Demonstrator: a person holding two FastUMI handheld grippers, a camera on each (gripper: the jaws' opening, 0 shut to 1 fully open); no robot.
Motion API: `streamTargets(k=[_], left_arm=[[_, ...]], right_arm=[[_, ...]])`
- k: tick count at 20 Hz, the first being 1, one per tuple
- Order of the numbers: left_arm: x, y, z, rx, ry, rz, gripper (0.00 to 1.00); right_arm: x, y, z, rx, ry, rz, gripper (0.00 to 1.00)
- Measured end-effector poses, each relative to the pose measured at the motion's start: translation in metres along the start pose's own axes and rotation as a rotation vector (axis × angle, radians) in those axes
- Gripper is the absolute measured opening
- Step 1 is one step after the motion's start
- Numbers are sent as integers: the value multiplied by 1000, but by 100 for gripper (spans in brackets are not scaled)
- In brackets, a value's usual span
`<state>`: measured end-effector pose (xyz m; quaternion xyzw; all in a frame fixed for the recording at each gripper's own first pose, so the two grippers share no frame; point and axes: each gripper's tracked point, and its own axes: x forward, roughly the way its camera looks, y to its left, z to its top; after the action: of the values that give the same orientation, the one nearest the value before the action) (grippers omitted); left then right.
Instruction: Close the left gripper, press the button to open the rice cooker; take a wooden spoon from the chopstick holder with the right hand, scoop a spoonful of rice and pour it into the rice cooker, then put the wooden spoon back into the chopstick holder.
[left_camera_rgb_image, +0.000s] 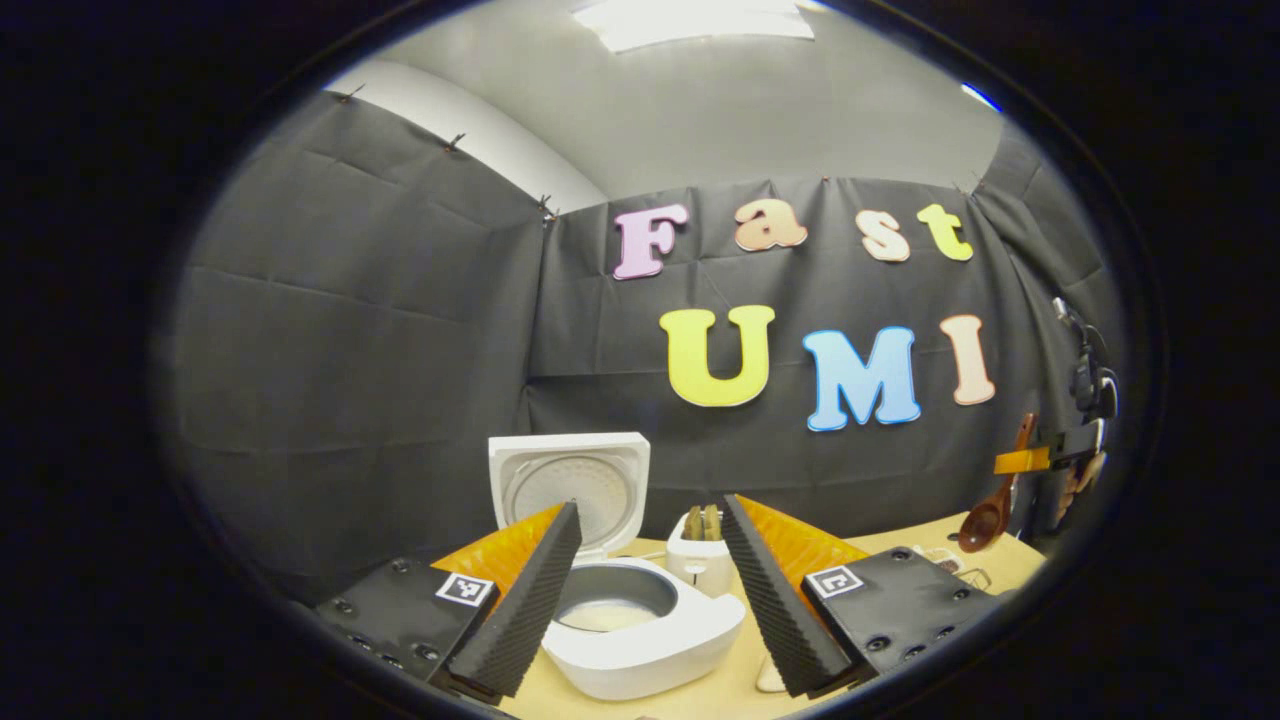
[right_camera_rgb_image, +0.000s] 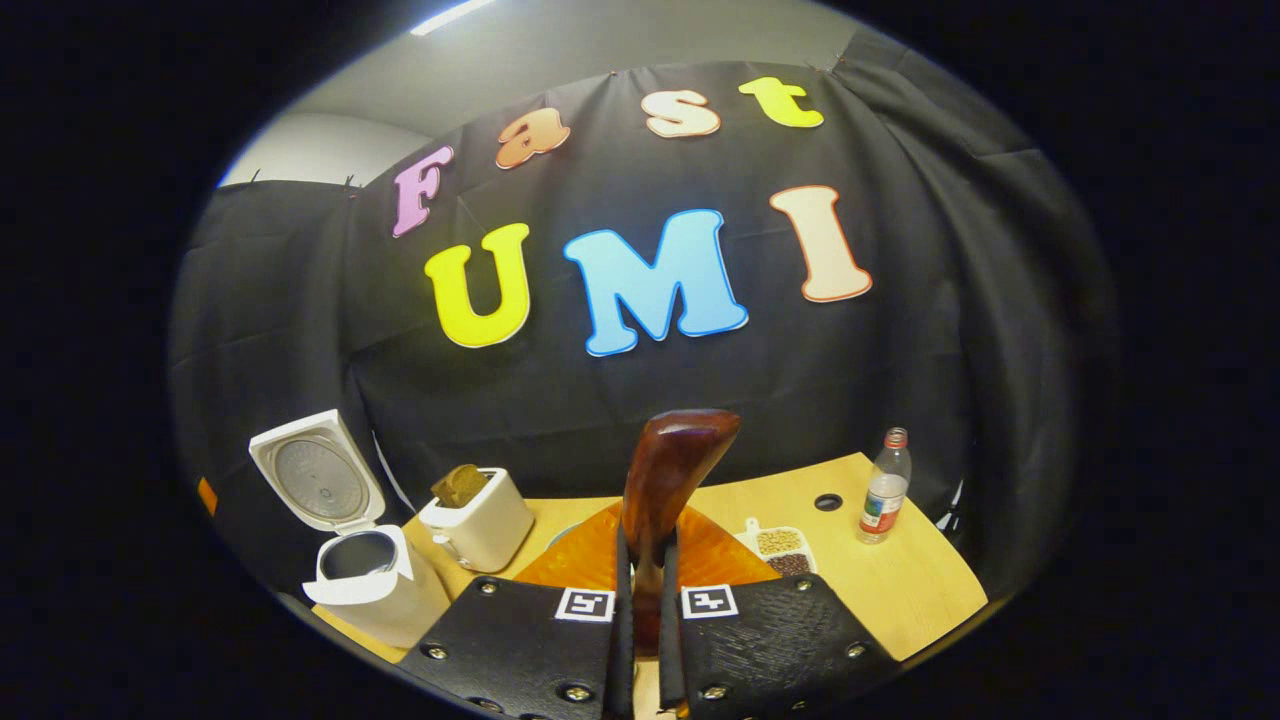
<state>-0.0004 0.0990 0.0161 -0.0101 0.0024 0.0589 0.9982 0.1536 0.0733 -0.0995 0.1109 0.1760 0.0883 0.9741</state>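
In the left gripper view, the left gripper (left_camera_rgb_image: 650, 590) is hovering with fingers spread wide over the rice cooker (left_camera_rgb_image: 640, 625), whose lid (left_camera_rgb_image: 570, 485) is standing open; a toaster (left_camera_rgb_image: 700, 560) is sitting just behind. At far right, the wooden spoon (left_camera_rgb_image: 990, 515) is hanging bowl-down.

In the right gripper view, the right gripper (right_camera_rgb_image: 645, 600) is clamping the wooden spoon's (right_camera_rgb_image: 665, 480) handle between both fingers. The open rice cooker (right_camera_rgb_image: 365, 585) is sitting at left on the table (right_camera_rgb_image: 920, 590), a bottle (right_camera_rgb_image: 885, 487) at far right.
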Motion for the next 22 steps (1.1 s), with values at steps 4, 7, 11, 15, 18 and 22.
streamTargets(k=[4,7,11,15,18,22], left_arm=[[0,-10,1,18,6,-2,92],[-3,-14,4,35,6,4,92],[-8,-15,6,61,10,15,92],[-13,-16,7,84,18,24,97],[-16,-18,9,101,16,31,98],[-19,-19,11,108,14,35,98]], right_arm=[[6,-35,-27,7,34,-58,10],[12,-54,-52,2,66,-91,10],[19,-72,-84,10,118,-115,10],[27,-78,-113,14,168,-115,10],[32,-80,-128,21,198,-111,11],[35,-80,-144,34,225,-97,12]])
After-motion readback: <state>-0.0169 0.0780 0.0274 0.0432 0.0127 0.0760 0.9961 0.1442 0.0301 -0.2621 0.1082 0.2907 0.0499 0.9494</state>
